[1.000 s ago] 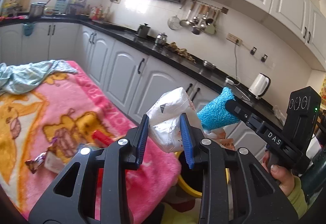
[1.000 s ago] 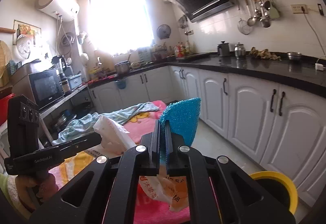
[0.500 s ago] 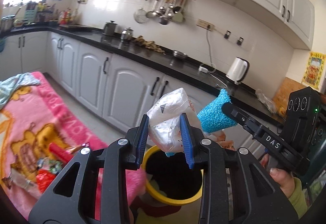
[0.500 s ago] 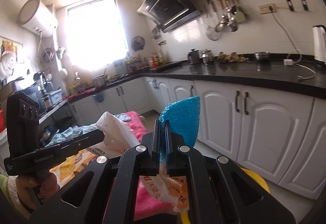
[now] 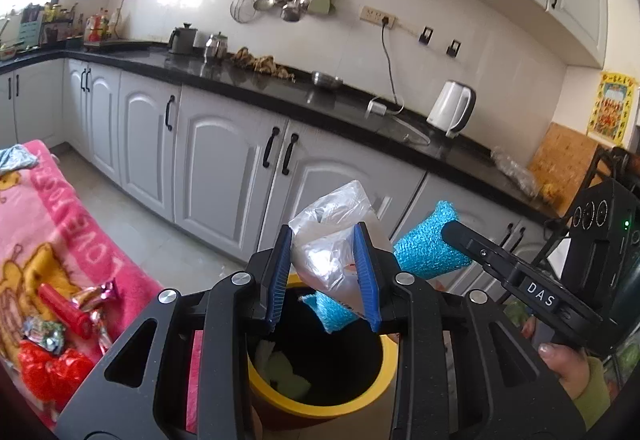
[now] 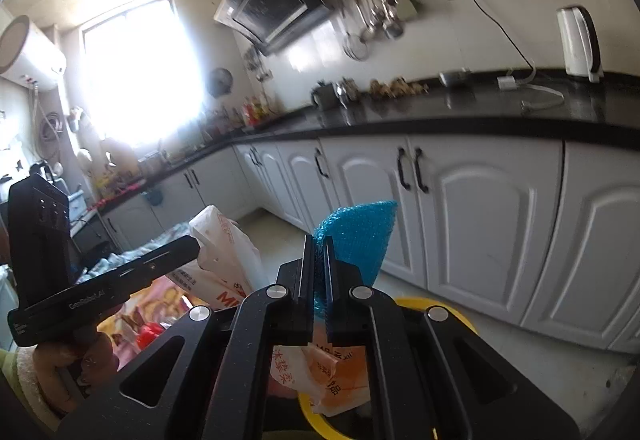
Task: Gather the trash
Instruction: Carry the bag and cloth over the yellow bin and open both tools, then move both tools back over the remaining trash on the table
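Candy wrappers (image 5: 68, 324) lie in a loose heap on the pink blanket (image 5: 60, 224) at the left edge of the left wrist view, near the blanket's lower corner — a red one, a few shiny twisted ones. Just right of the blanket's edge stands the yellow bin (image 5: 384, 372), dark inside, with pale scraps lying at its bottom.

The left gripper (image 5: 324, 276) is clamped on a crumpled white plastic bag (image 5: 332, 236); its blue pads (image 5: 280, 280) press the bag from both sides, and the bag hangs right above the bin's opening. In the right wrist view the same bag (image 6: 224, 244) sticks up past the left gripper's tip, printed with red lettering, and its lower end droops over the bin's yellow rim (image 6: 460, 316).

Further right, the right gripper (image 6: 318, 280) is squeezed tight on a blue scrubbing sponge (image 6: 356, 236) — the jaws stand almost together with only the thin sponge between them. The sponge fans out above the fingers and, seen from the left wrist, its lower end (image 5: 332, 314) reaches down over the bin's mouth beside the bag. A hand (image 5: 568, 364) in a green sleeve holds the right gripper's handle at the right edge.

Behind everything runs the black counter (image 5: 280, 96) over white cupboards (image 5: 224, 164); a white kettle (image 5: 450, 108) sits toward the counter's right end, with a cord running up to a wall socket.
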The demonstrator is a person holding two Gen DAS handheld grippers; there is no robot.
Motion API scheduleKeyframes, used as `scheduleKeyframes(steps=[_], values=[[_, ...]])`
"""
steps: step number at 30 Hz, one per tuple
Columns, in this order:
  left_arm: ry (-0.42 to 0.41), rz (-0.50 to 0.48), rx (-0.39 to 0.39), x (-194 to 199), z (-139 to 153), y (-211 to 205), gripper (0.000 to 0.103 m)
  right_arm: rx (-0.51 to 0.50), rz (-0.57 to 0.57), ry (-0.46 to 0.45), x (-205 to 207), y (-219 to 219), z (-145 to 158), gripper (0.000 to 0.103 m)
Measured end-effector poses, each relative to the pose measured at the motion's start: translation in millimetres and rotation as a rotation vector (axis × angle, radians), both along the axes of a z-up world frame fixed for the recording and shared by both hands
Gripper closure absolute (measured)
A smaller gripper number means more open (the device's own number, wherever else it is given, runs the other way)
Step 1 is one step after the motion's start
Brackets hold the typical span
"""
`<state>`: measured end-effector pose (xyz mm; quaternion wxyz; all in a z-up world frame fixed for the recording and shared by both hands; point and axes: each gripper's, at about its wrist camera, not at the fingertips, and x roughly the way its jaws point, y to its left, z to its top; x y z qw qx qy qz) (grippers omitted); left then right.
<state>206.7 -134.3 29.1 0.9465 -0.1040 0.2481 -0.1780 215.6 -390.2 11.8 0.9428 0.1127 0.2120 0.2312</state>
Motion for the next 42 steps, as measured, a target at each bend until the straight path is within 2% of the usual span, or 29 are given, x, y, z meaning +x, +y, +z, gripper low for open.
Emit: scheduleKeyframes(steps=[11, 13, 15, 19, 27, 31, 33, 37, 39, 42], values=[[0.114, 0.0, 0.027, 39.5, -56.0, -10.8, 0.078, 0.016, -0.04, 0.176, 40.7, -6.4, -62.0, 0.098], [0.132, -0.007, 0.023, 43.7, -62.0, -11.3, 0.077, 0.02, -0.058, 0.196, 44.3, -8.8, -69.4, 0.09], [0.147, -0.013, 0.021, 46.0, -69.2, -10.2, 0.073, 0.029, -0.071, 0.199, 43.4, -10.7, -72.1, 0.066], [0.174, -0.002, 0.005, 46.6, -77.2, -3.1, 0.067, 0.028, -0.085, 0.198, 39.8, -11.1, -73.6, 0.065], [0.143, 0.076, 0.012, 22.8, -64.2, 33.3, 0.041, 0.004, -0.087, 0.167, 29.3, 3.4, -70.7, 0.048], [0.121, 0.123, 0.036, 8.2, -55.6, 52.1, 0.034, -0.01, -0.088, 0.152, 23.9, 14.0, -66.3, 0.038], [0.117, 0.14, 0.038, 0.7, -53.3, 60.8, 0.027, -0.021, -0.083, 0.139, 21.0, 20.8, -62.4, 0.032], [0.117, 0.17, 0.03, -11.3, -49.5, 78.3, 0.022, -0.054, -0.065, 0.104, 11.7, 36.5, -53.6, 0.024], [0.118, 0.183, 0.021, -15.9, -47.5, 85.1, 0.012, -0.063, -0.054, 0.086, 6.1, 44.1, -48.4, 0.02], [0.114, 0.195, 0.011, -23.5, -45.0, 93.5, 0.011, -0.077, -0.038, 0.058, -1.0, 54.0, -40.5, 0.016]])
